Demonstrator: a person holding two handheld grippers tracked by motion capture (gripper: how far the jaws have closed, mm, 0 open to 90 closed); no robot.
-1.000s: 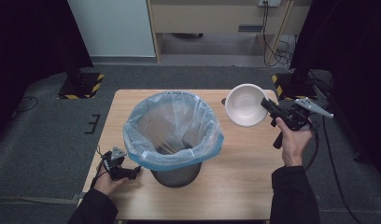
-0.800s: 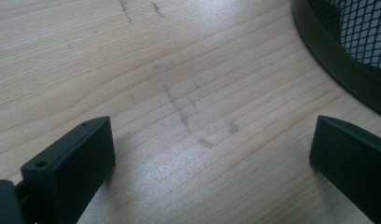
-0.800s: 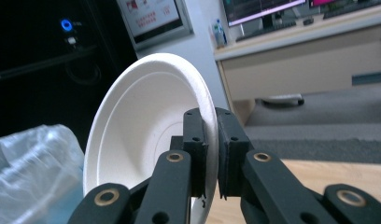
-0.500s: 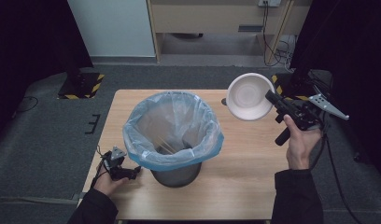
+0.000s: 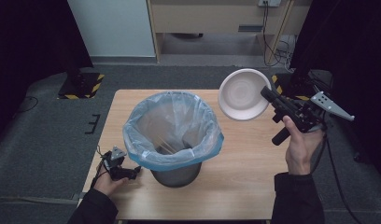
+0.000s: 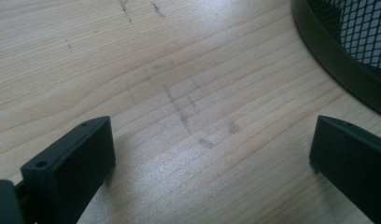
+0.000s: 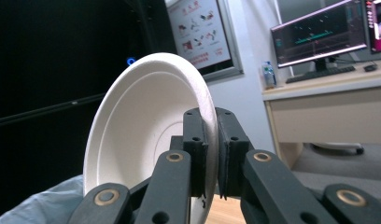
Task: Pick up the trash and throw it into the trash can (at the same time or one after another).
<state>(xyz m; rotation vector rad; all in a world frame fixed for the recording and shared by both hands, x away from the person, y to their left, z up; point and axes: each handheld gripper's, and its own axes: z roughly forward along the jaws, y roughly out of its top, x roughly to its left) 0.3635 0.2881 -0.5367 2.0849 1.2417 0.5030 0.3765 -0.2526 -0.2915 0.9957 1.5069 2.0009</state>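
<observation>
A white paper bowl [image 5: 243, 94] hangs tilted in the air above the table's far right, beside the bin. My right gripper [image 5: 267, 93] is shut on its rim; in the right gripper view the bowl [image 7: 142, 140] stands on edge with the rim pinched between the two black pads, gripper [image 7: 212, 154]. A mesh waste bin [image 5: 174, 135] lined with a pale blue bag stands at the table's middle. My left gripper [image 5: 132, 173] rests on the table left of the bin's foot. In the left gripper view its jaws stand wide apart over bare wood, gripper [image 6: 212, 154], with the bin's base [image 6: 347, 51] at the upper right.
The wooden table [image 5: 244, 177] has bare room at its front right. A hazard-striped stand foot [image 5: 81, 84] lies on the floor at the far left. Cables [image 5: 272, 46] and a cabinet are behind the table. Dark curtains flank both sides.
The right hand has lifted the bowl higher and carried it left toward the bin, tilting it more on edge. The left hand has stayed put.
</observation>
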